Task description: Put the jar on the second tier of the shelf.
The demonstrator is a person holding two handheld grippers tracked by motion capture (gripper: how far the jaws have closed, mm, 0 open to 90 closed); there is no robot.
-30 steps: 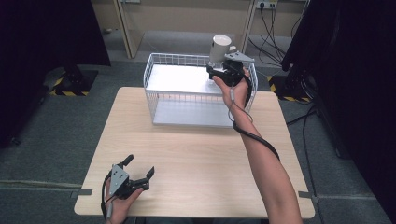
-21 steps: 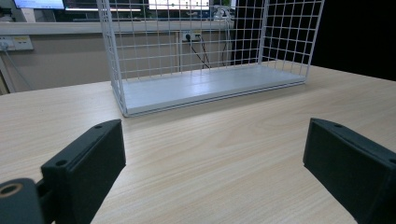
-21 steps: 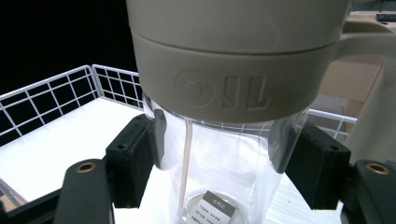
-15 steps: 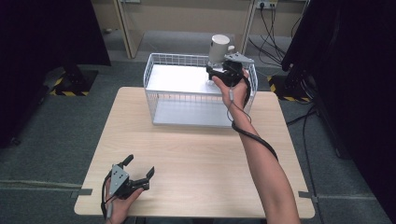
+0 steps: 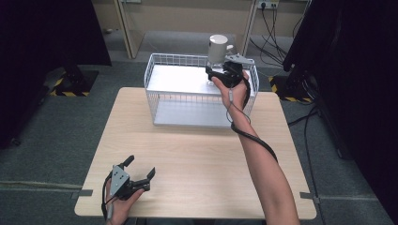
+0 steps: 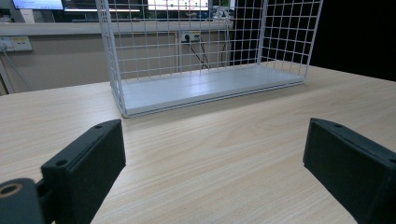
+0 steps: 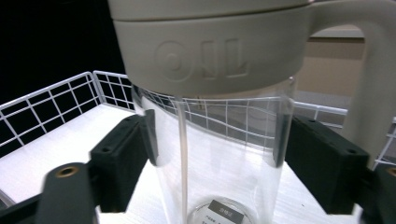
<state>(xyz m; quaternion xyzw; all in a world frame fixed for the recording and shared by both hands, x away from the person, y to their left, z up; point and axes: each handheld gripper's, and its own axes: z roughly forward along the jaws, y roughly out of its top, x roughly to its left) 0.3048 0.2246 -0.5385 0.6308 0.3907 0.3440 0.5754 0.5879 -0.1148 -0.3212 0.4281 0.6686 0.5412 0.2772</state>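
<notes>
- The right gripper (image 5: 219, 73) reaches into the far right corner of the wire basket (image 5: 157, 70). Its jaws have just been opening, with the oil bottle (image 5: 217, 49) between them. In the right gripper view the black pads (image 7: 122, 161) stand just beside the glass on either side; the grip looks let go.
- The left gripper (image 5: 140, 168) rests near the table's (image 5: 197, 154) near left edge, jaws spread wide with nothing between them.
- The basket is white, with a flat pale floor, and sits at the table's far side. The bottle stands upright inside it, at that far right corner.
- The bottle has a clear glass body, a cream top embossed "OIL", a cream handle (image 7: 373, 79) and a thin tube inside.
- Against the earlier high views, both hands and the bottle keep their places.
</notes>
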